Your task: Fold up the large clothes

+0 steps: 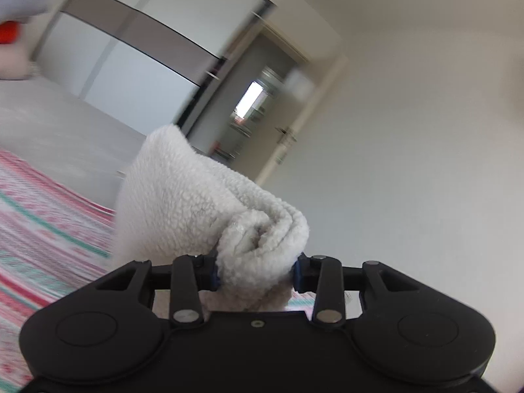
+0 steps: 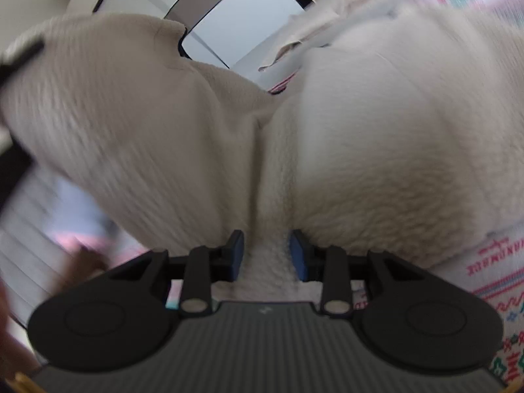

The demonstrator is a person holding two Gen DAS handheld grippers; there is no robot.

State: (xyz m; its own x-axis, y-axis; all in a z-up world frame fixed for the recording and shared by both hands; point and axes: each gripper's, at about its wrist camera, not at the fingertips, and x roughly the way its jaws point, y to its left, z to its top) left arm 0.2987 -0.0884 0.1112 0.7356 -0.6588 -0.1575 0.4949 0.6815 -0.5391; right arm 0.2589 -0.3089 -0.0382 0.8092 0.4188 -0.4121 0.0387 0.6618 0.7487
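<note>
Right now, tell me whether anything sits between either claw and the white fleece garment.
Nothing visible does. The left claw is shut on a bunched fold of the white fleece garment, and the right claw pinches another fold.

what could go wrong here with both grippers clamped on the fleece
The left hand-held gripper pinches only a bunched corner of the white fleece garment, so it may slip free. The right hand-held gripper holds a narrow fold, leaving loose cloth that could drag unevenly over the patterned bedspread.
</note>
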